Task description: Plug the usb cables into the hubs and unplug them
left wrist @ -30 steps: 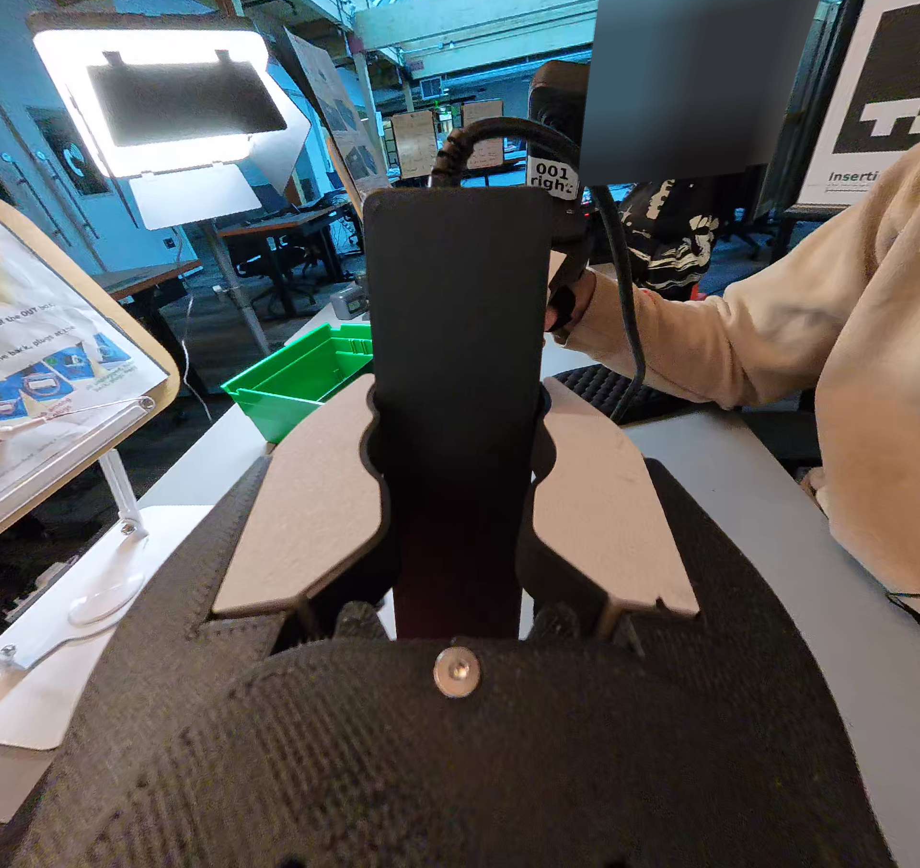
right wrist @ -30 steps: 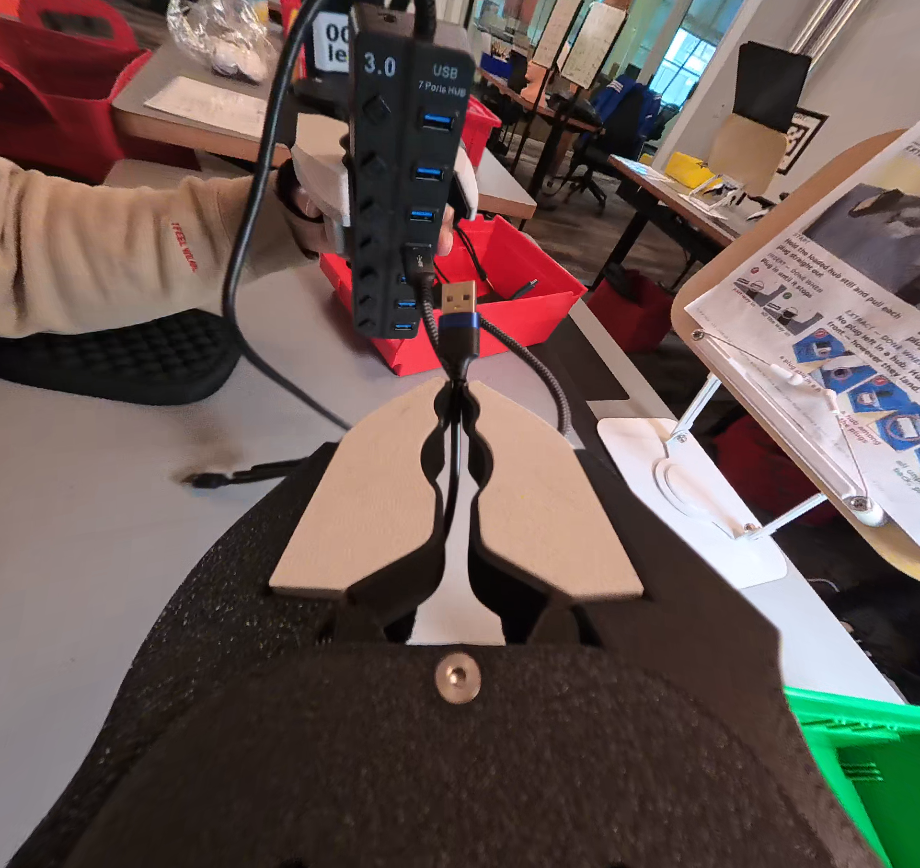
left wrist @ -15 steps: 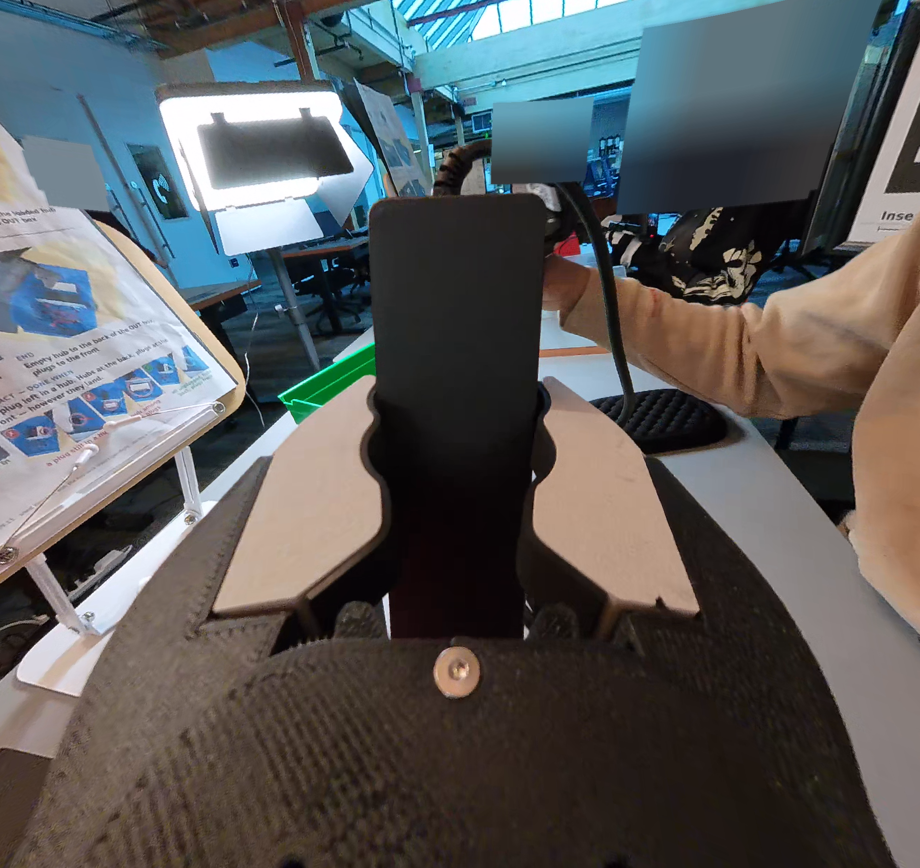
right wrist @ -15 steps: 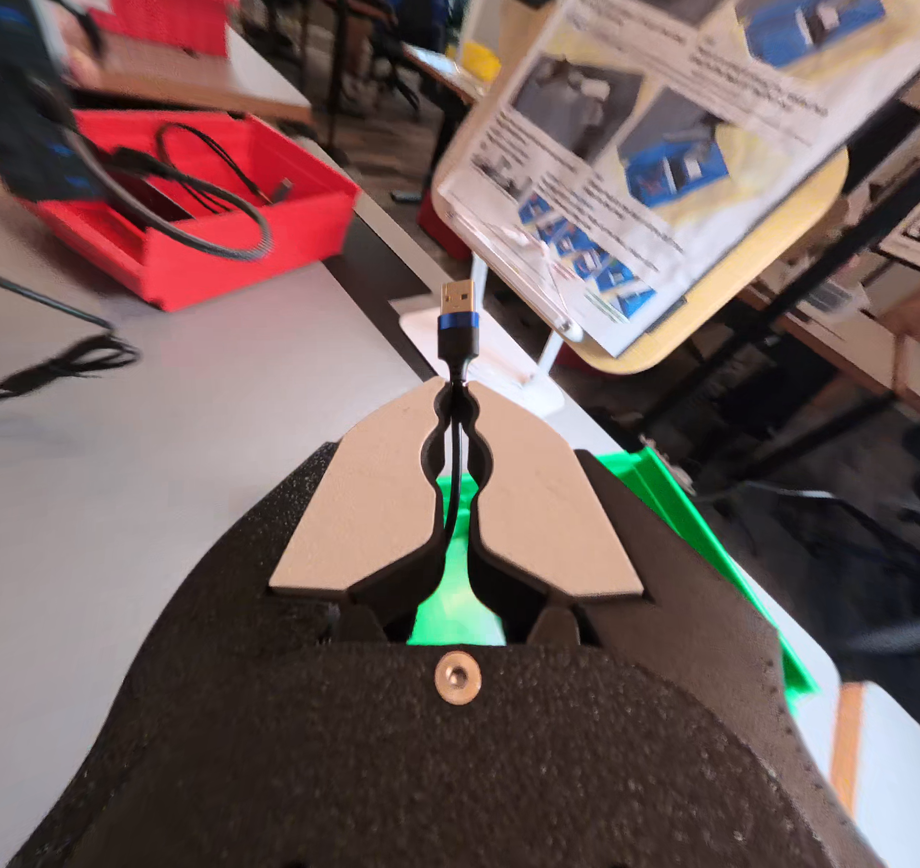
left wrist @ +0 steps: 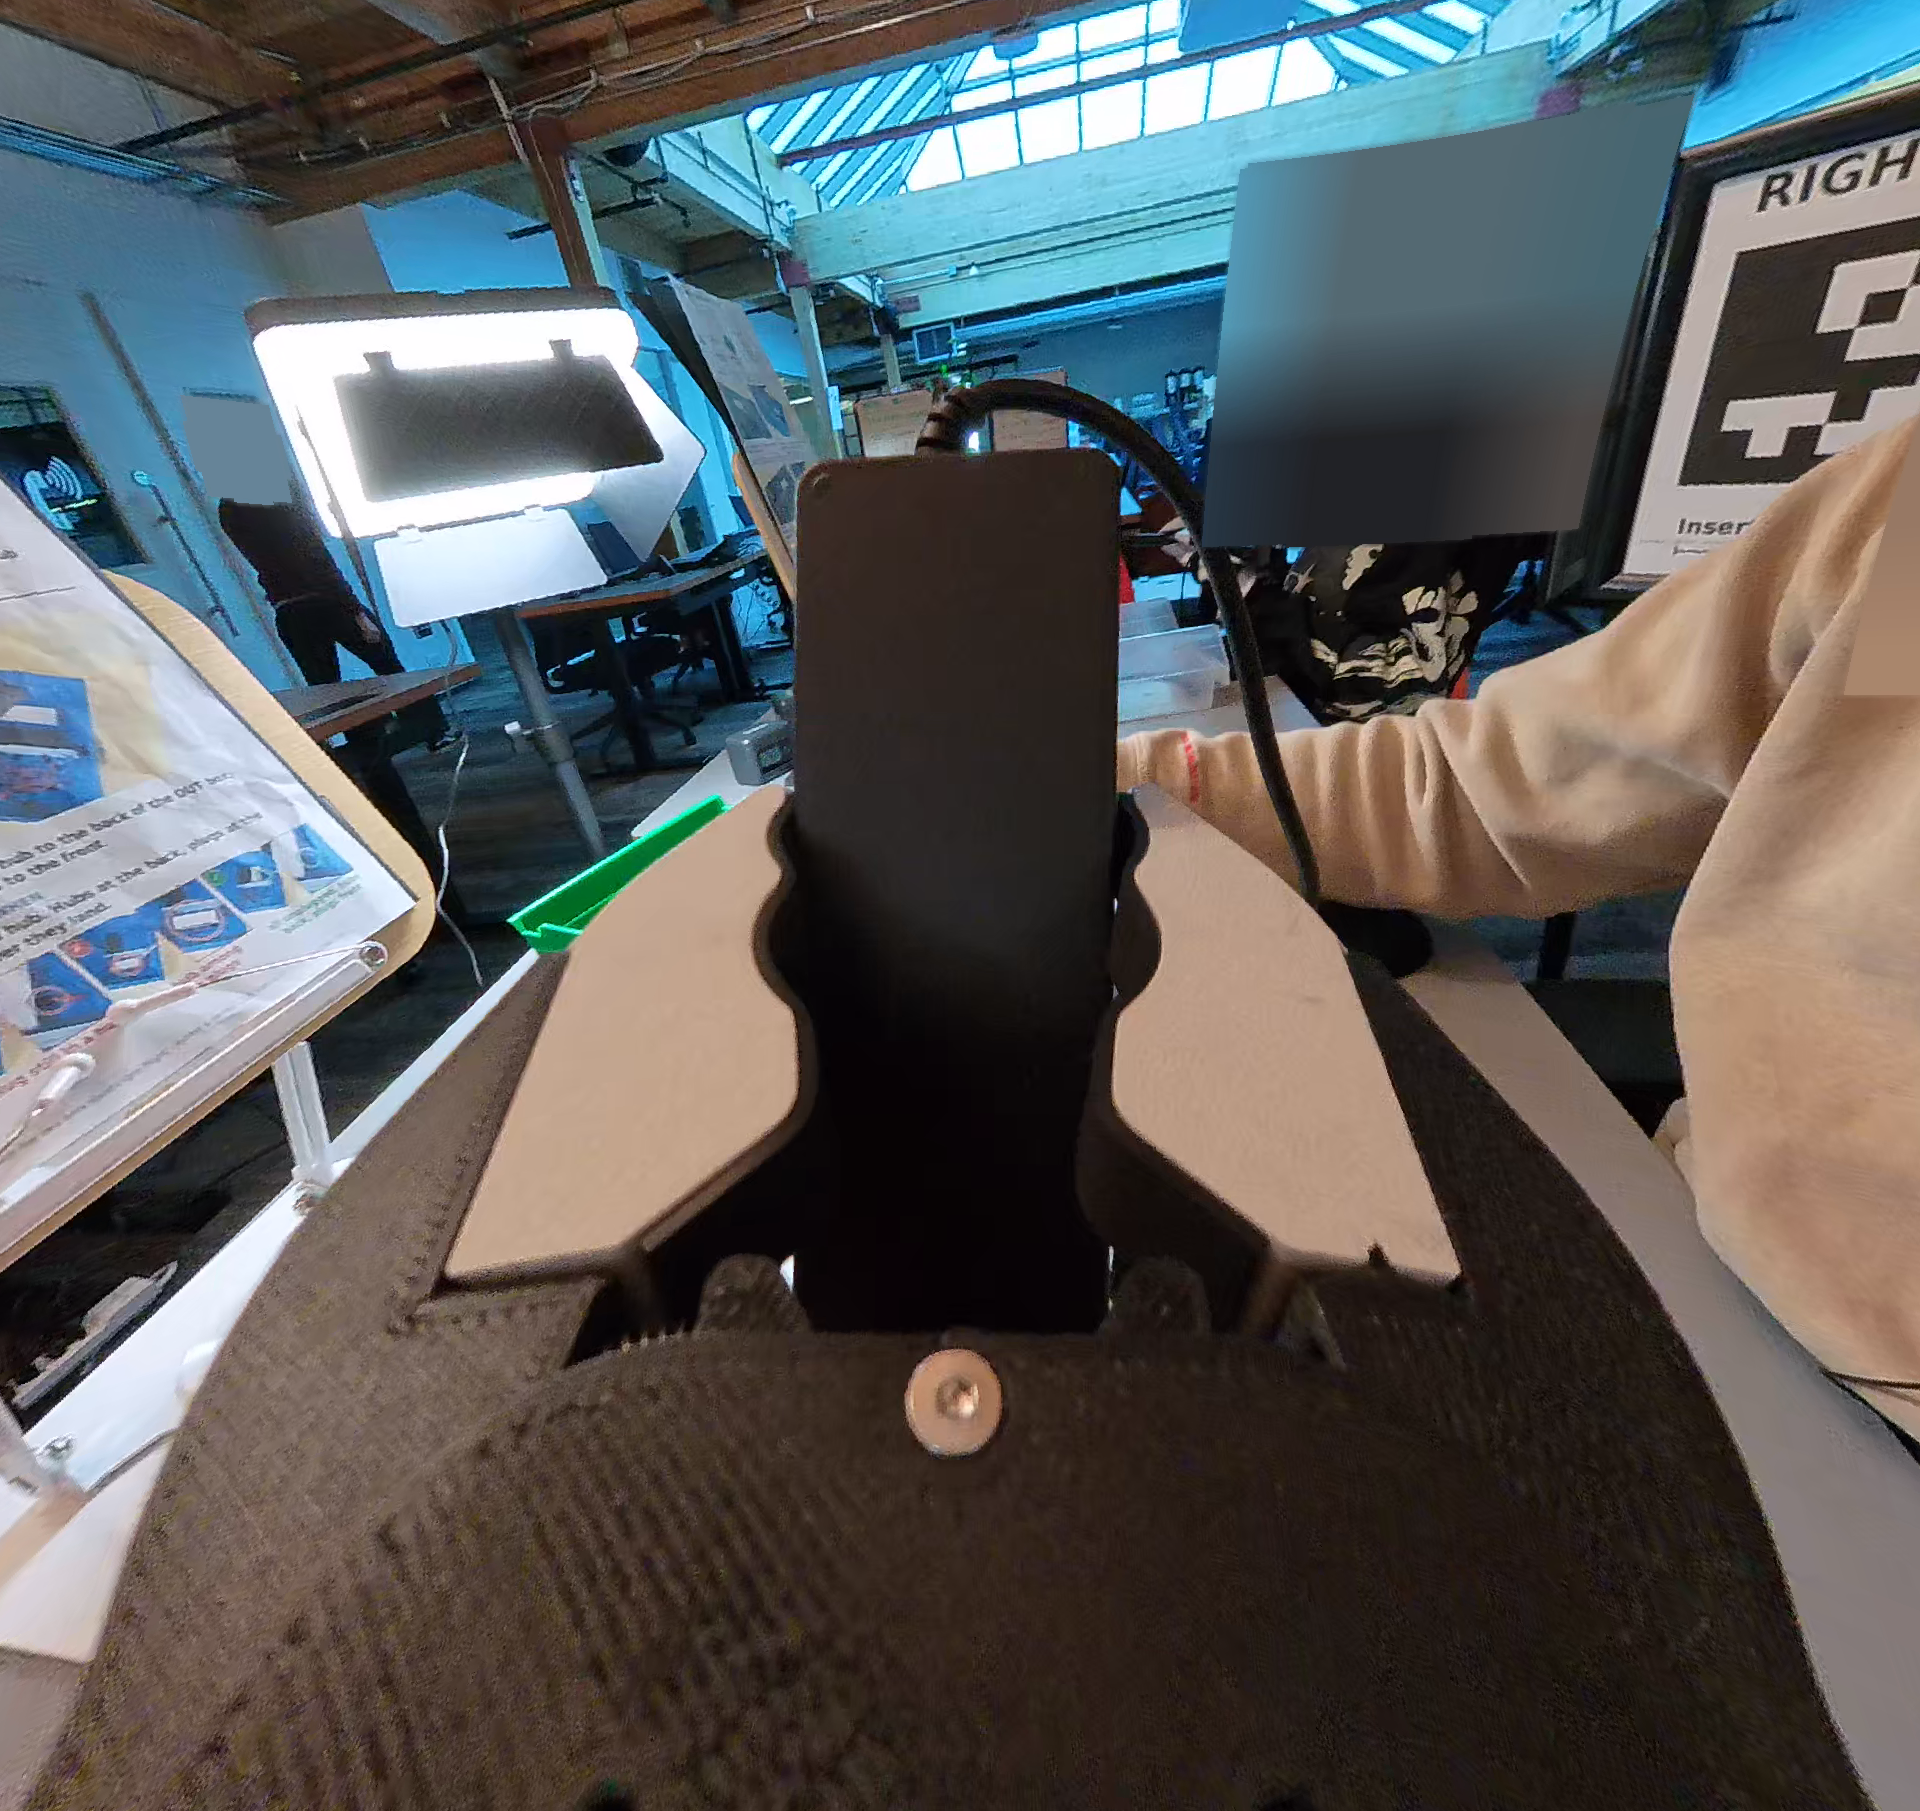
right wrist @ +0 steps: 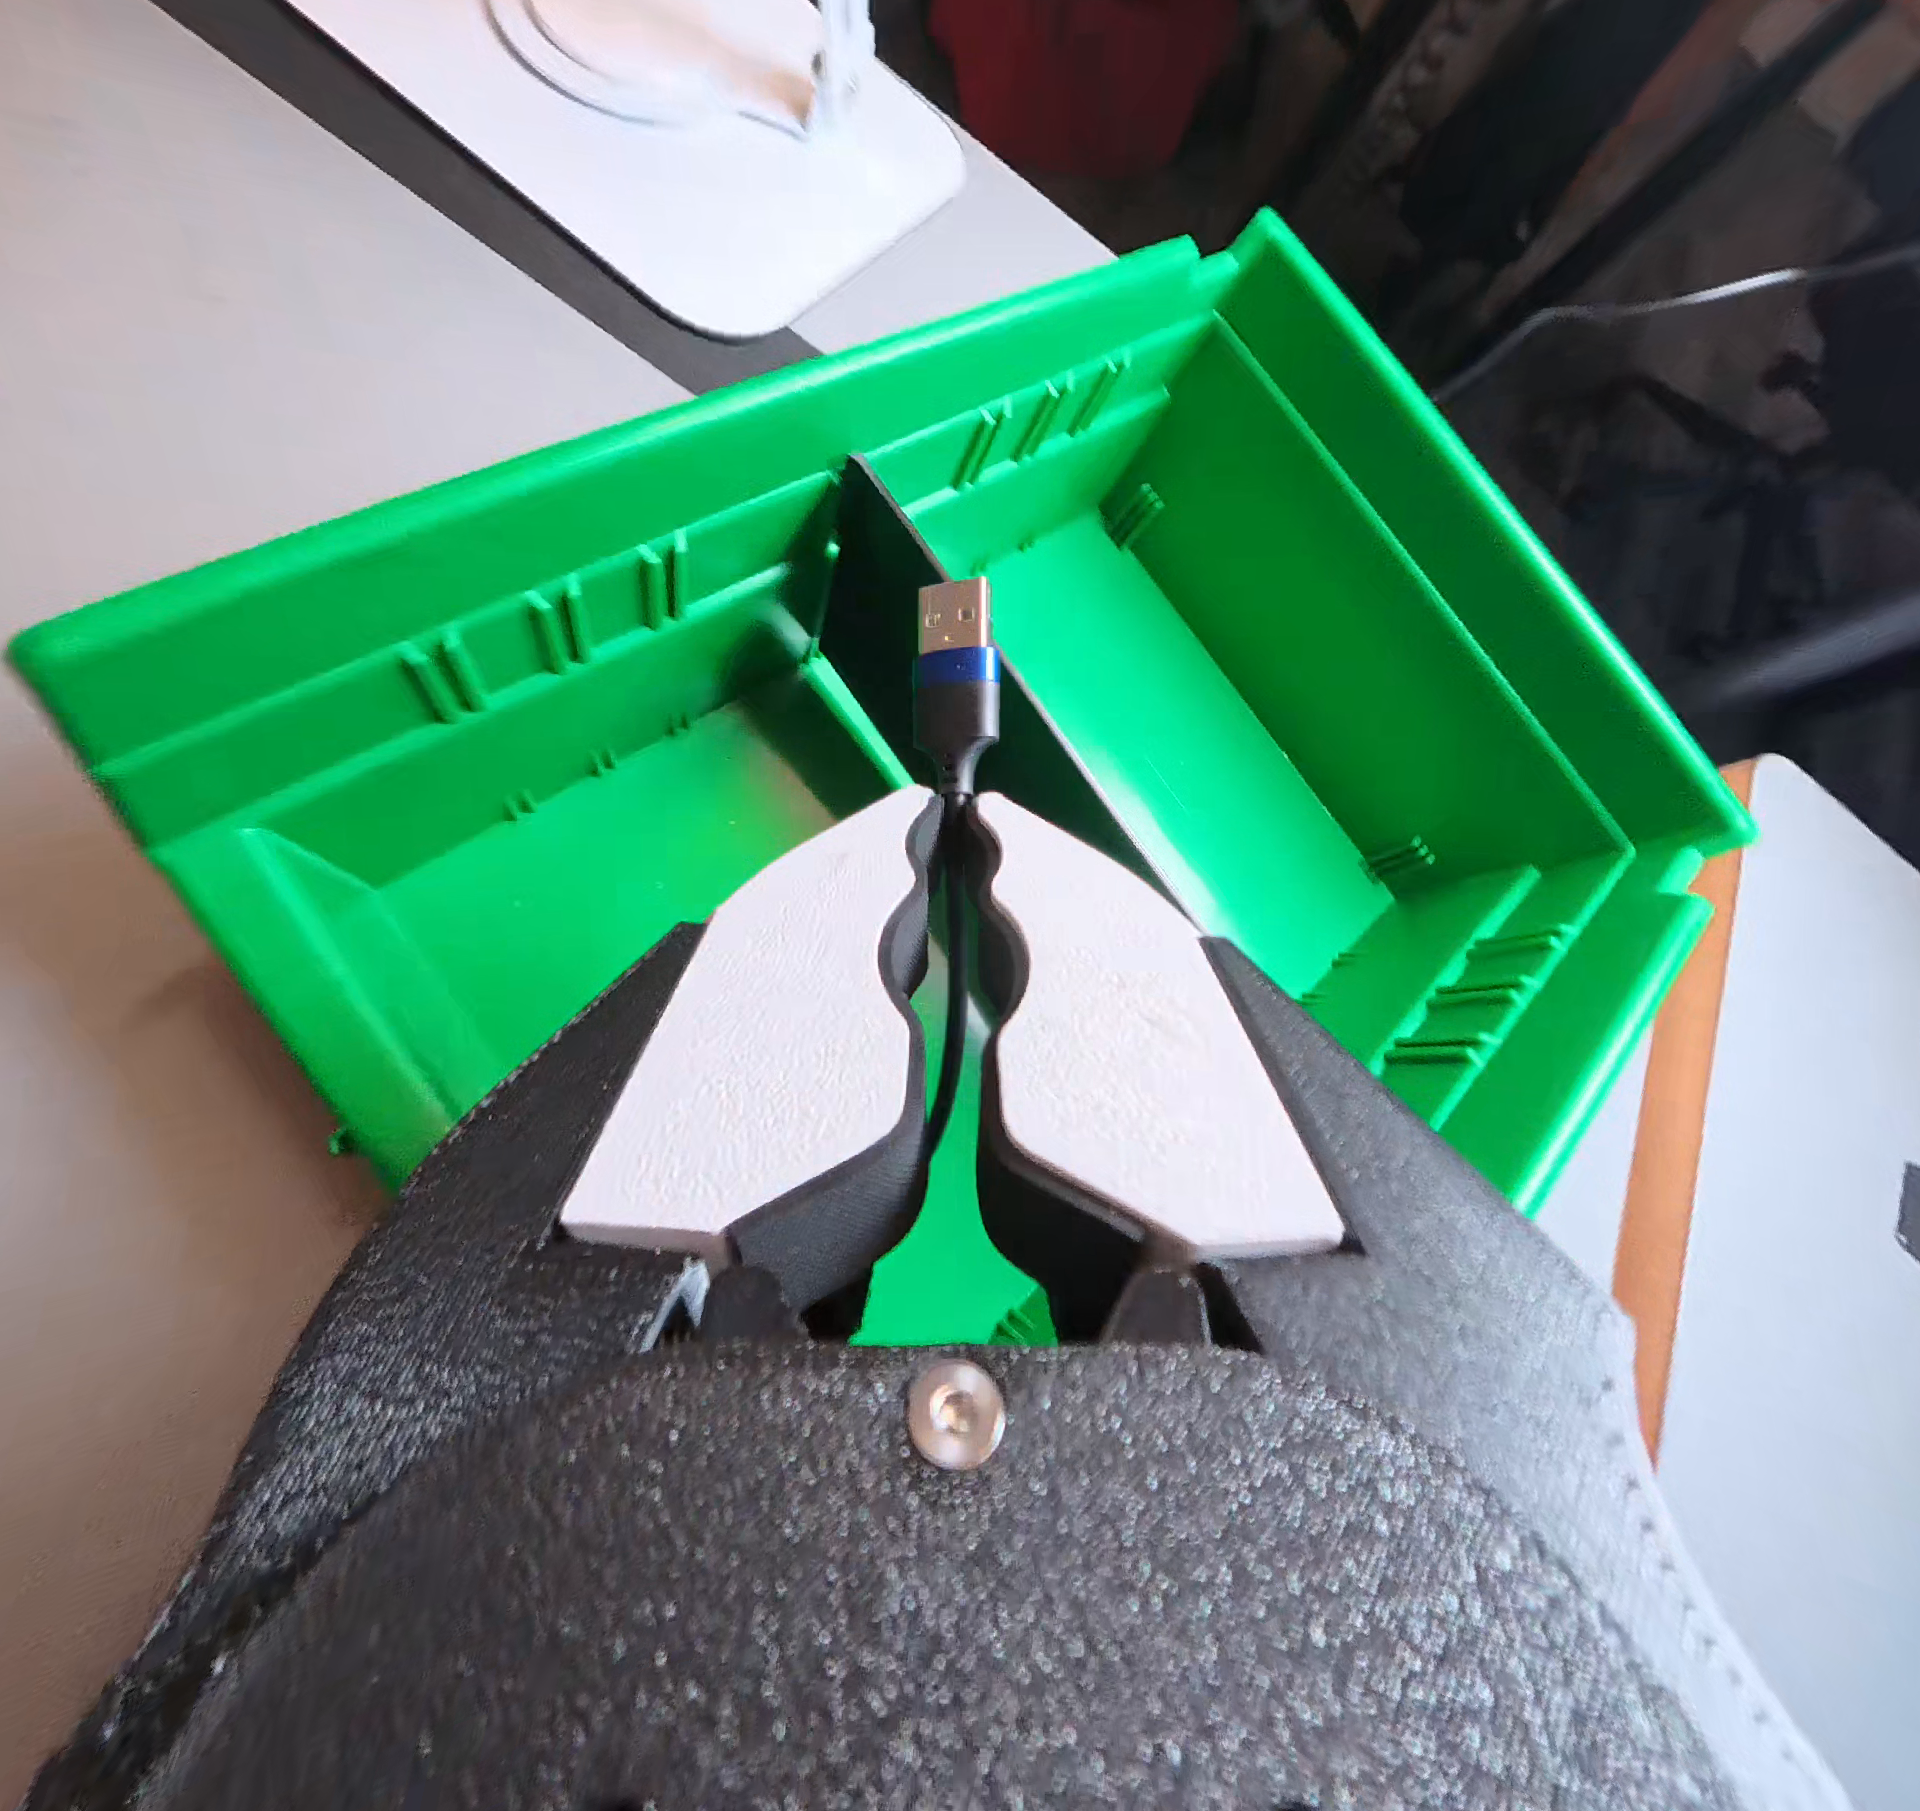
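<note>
My left gripper (left wrist: 951,831) is shut on a black USB hub (left wrist: 951,722) and holds it upright with its plain back toward the camera. The hub's thick black cord (left wrist: 1236,639) arcs from its top down to the right. My right gripper (right wrist: 954,800) is shut on a black USB cable (right wrist: 951,1013). The cable's plug (right wrist: 956,660), silver with a blue band, sticks out past the fingertips. The plug hangs over the black divider of a green bin (right wrist: 312,556), pointing down into it. Both compartments in view hold nothing.
A person's cream sleeve (left wrist: 1558,753) reaches across the right of the left wrist view. An instruction sheet on a wooden board (left wrist: 156,930) stands at the left, and its white base (right wrist: 644,130) lies beyond the bin. The green bin's corner (left wrist: 613,888) shows there too, on the grey table (right wrist: 156,307).
My right gripper has swung away from the hub with the unplugged cable, past the red bin and the instruction board, and now points down over the green bin. The left gripper has tilted upward a little.
</note>
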Motion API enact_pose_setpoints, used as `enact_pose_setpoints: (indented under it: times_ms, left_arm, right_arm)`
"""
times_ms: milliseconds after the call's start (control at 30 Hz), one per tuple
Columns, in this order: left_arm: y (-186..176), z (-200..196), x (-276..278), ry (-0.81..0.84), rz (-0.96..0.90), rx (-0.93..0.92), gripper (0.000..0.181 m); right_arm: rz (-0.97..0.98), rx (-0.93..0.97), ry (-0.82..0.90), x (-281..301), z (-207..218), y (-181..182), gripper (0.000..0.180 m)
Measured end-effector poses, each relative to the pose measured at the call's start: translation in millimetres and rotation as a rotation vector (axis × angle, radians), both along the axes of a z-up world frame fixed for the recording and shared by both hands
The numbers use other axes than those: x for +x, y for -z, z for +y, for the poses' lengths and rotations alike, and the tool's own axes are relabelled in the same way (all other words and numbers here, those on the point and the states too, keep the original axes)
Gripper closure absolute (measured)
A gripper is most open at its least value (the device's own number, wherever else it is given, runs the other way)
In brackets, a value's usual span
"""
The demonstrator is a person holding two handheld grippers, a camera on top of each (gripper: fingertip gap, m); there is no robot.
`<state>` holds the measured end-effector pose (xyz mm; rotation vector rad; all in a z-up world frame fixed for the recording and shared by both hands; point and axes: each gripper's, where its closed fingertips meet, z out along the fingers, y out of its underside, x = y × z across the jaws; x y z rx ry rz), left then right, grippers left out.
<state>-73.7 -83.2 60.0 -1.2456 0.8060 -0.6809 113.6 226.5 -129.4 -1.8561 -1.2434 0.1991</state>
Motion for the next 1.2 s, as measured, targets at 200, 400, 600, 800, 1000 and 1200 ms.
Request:
enact_pose_setpoints:
  times_ms: [200, 400, 600, 800, 1000, 1200]
  left_arm:
    - [1, 2, 4, 0.034, -0.042, -0.019, 0.124]
    - [9, 7, 10, 0.064, -0.06, -0.049, 0.123]
    - [14, 10, 20, 0.121, -0.112, -0.068, 0.123]
    - [14, 7, 35, 0.185, -0.177, -0.04, 0.124]
    - [16, 5, 42, 0.178, -0.15, 0.006, 0.124]
    - [39, 12, 49, 0.11, 0.05, -0.036, 0.124]
  right_arm:
    - [0.081, 0.017, 0.01, -4, -2, -14, 0.164]
    - [0.375, 0.015, -0.278, -48, -69, -75, 0.151]
    - [0.496, 0.032, -0.771, -108, -220, -147, 0.143]
    - [0.317, -0.013, -0.884, -165, -293, -122, 0.143]
    - [0.333, -0.032, -0.845, -177, -298, -115, 0.162]
    - [0.233, -0.022, -0.851, -165, -289, -106, 0.162]
